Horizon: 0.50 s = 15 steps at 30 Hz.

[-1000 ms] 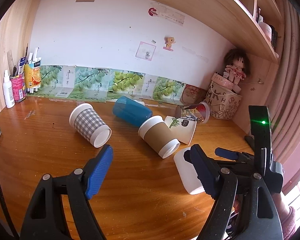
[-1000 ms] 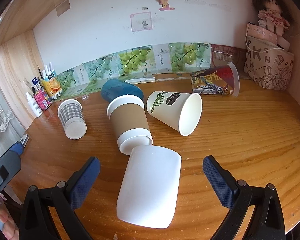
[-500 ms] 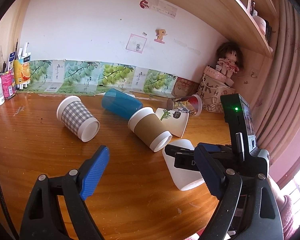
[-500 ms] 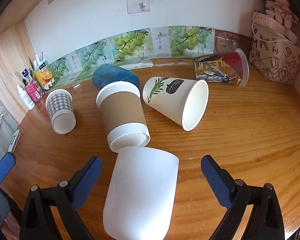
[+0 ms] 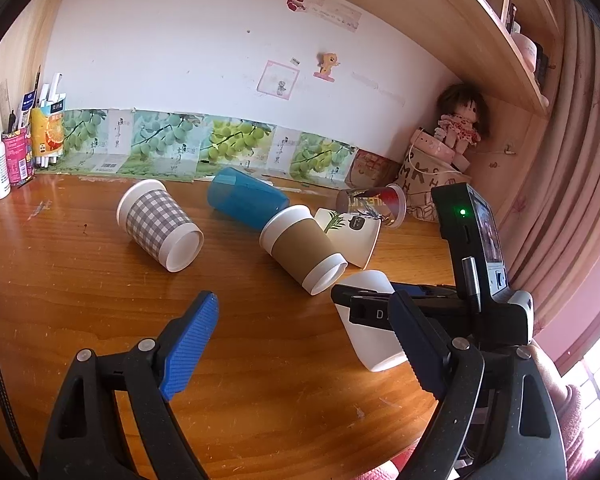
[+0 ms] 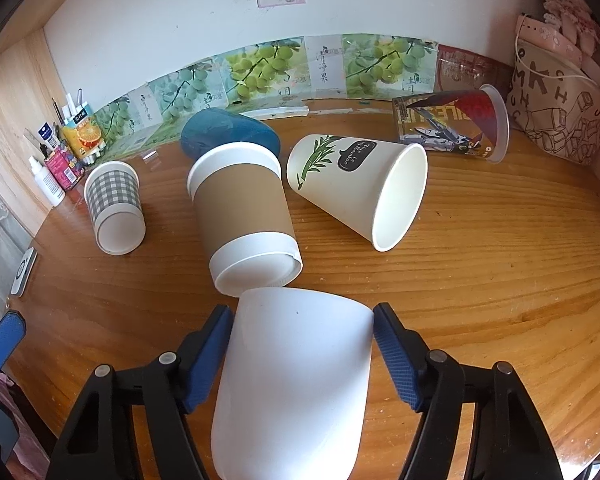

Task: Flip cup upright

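A plain white cup [image 6: 296,376] lies on its side on the wooden desk [image 6: 500,272], its closed base toward the other cups. My right gripper [image 6: 302,322] has its blue pads against both sides of this cup. The cup also shows in the left wrist view [image 5: 374,334], partly behind the right gripper's body [image 5: 472,280]. My left gripper [image 5: 300,328] is open and empty above the desk, to the left of the white cup.
Several other cups lie on their sides: brown-sleeved [image 6: 244,216], bamboo-print [image 6: 360,188], blue [image 6: 228,132], checked [image 6: 114,206], and a printed clear one [image 6: 452,124]. A bag with a doll [image 6: 560,100] stands at the back right. Bottles and pens [image 5: 16,148] stand at the back left.
My right gripper moved forward around the white cup and its jaws narrowed from wide open until the pads meet the cup's sides. The left gripper shifted slightly and stayed open.
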Tool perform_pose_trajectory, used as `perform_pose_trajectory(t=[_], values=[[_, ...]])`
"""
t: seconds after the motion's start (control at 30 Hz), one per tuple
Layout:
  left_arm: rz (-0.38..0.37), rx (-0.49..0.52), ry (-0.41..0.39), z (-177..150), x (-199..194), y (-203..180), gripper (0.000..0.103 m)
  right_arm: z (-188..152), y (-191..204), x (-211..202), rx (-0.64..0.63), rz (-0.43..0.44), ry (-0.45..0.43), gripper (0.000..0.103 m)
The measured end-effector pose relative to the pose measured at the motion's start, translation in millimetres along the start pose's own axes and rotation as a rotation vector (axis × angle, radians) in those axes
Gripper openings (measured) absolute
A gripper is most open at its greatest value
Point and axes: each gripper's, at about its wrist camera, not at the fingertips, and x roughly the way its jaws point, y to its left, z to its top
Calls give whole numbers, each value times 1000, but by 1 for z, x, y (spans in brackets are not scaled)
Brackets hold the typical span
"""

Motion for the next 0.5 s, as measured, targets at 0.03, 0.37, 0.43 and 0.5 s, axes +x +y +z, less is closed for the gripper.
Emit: perform_pose_trajectory(t=[0.03,0.37,0.43,0.5], values=[[-1,-2,-1,0,-1,0,89,0,0,-1,-1,-5,-2,72],[-33,-20,-35,1,-17,0,89,7,-1,-23,29,-36,-70,71],[-36,-23,-47,2,-21,0,89,9,0,-30,27,-44,-85,71],[-40,-22,-56,2,-24,0,89,11,2,-37,21,-51,-105,71]])
